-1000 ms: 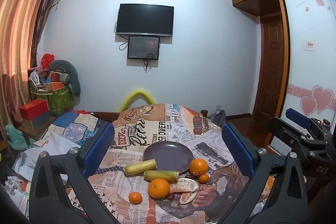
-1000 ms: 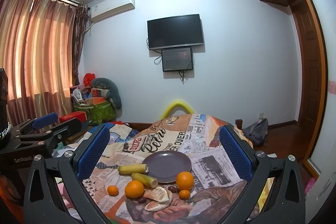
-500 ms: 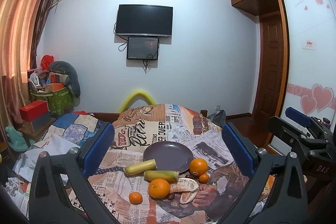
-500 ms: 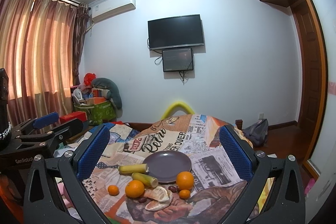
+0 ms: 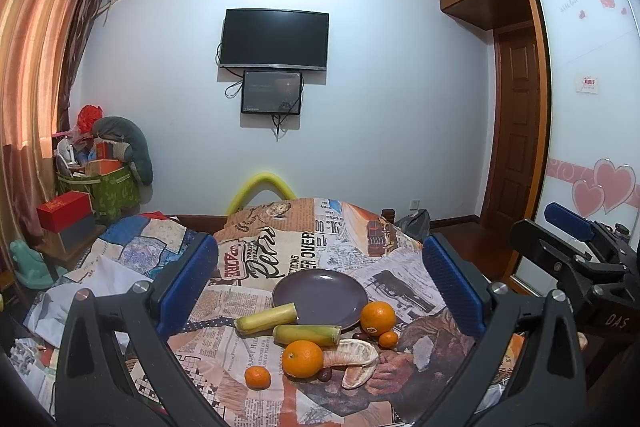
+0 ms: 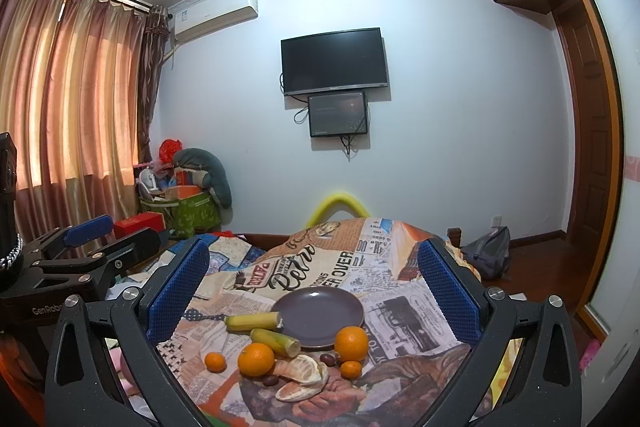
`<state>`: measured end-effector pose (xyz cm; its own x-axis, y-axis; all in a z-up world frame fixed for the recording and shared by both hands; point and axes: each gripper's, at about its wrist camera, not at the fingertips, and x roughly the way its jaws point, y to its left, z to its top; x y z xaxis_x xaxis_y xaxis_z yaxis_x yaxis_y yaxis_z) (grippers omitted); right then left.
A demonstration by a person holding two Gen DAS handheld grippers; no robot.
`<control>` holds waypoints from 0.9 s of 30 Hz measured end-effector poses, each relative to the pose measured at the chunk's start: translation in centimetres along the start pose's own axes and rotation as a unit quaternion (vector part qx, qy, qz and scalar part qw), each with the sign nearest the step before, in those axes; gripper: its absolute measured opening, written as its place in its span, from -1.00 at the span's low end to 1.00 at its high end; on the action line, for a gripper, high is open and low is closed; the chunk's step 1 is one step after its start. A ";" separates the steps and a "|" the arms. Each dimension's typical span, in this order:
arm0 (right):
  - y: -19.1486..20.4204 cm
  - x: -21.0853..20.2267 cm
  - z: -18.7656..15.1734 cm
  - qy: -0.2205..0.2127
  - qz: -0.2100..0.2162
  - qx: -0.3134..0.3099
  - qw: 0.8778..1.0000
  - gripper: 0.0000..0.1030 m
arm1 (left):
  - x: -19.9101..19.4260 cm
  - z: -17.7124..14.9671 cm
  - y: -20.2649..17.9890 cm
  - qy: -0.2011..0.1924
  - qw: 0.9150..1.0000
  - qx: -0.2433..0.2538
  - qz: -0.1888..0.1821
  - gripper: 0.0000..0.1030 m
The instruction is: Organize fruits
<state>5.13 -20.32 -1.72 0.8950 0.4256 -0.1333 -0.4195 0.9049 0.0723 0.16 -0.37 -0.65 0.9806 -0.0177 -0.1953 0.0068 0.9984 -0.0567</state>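
Note:
A dark purple plate (image 5: pixel 320 297) (image 6: pixel 320 313) lies on a newspaper-print cloth, with nothing on it. In front of it lie two yellow-green sugarcane pieces (image 5: pixel 266 319) (image 6: pixel 252 321), two large oranges (image 5: pixel 302 358) (image 5: pixel 377 317), two small tangerines (image 5: pixel 257 377) (image 5: pixel 388 339), peeled pomelo segments (image 5: pixel 354 359) (image 6: pixel 300 375) and small dark dates (image 6: pixel 328 359). My left gripper (image 5: pixel 320 287) is open and empty, held back from the fruit. My right gripper (image 6: pixel 314 287) is open and empty too. Each gripper also shows in the other's view, the right one (image 5: pixel 572 247) and the left one (image 6: pixel 92 247).
The cloth-covered table (image 5: pixel 280 239) stands by a patchwork-covered bed (image 5: pixel 140 243). A green bin of clutter (image 5: pixel 100 187) and a red box (image 5: pixel 64 211) stand at the left by the curtains. A bag (image 6: pixel 488 255) lies on the floor; a door (image 5: pixel 516 131) is right.

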 end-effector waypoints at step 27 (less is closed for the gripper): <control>-0.7 1.8 -0.9 0.031 -0.015 -0.003 0.999 1.00 | 2.9 -0.8 0.6 0.030 1.000 -0.003 -0.001 1.00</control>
<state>6.88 -20.23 -2.94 0.8957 0.3986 -0.1971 -0.3943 0.9169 0.0621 2.86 0.16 -2.00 0.9669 -0.0223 -0.2543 0.0067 0.9981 -0.0620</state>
